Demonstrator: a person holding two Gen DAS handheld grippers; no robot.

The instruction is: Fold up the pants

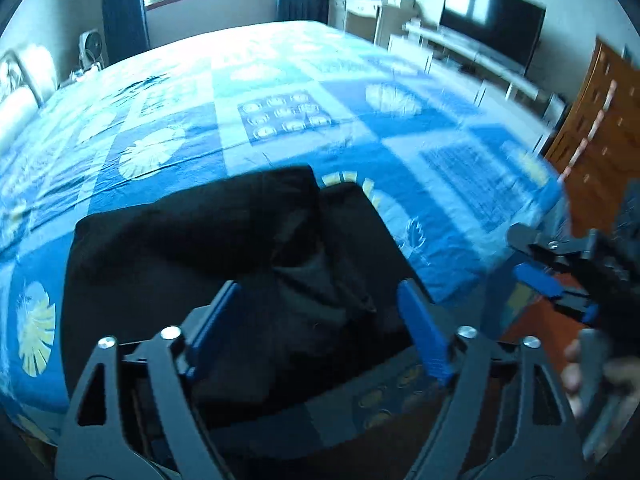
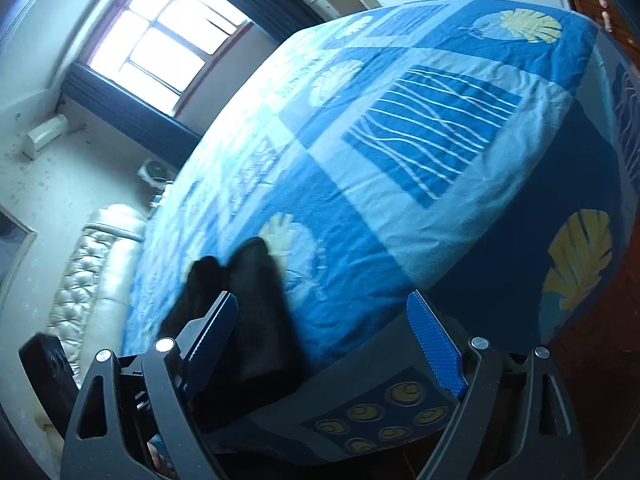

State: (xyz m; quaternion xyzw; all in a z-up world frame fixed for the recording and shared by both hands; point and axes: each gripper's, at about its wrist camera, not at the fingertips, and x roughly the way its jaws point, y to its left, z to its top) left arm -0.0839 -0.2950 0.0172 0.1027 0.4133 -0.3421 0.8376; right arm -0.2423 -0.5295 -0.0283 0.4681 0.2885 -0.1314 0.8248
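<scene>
Pants (image 1: 208, 264) lie bunched on the bed (image 1: 280, 92); left gripper (image 1: 320, 320) and right gripper (image 2: 324, 344) hover wide open, empty. Best pinch an edge low and pull flat.

pants (image 2: 248, 320) partly behind jaws, blurred

Blown-out window (image 2: 160, 36) backlight; bluish cast, motion blur, fisheye-warped edges.

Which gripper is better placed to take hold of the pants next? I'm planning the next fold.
Left. The left gripper hangs open directly over the black pants on the bed. The right gripper is open too, but the pants sit off toward its left finger.
</scene>
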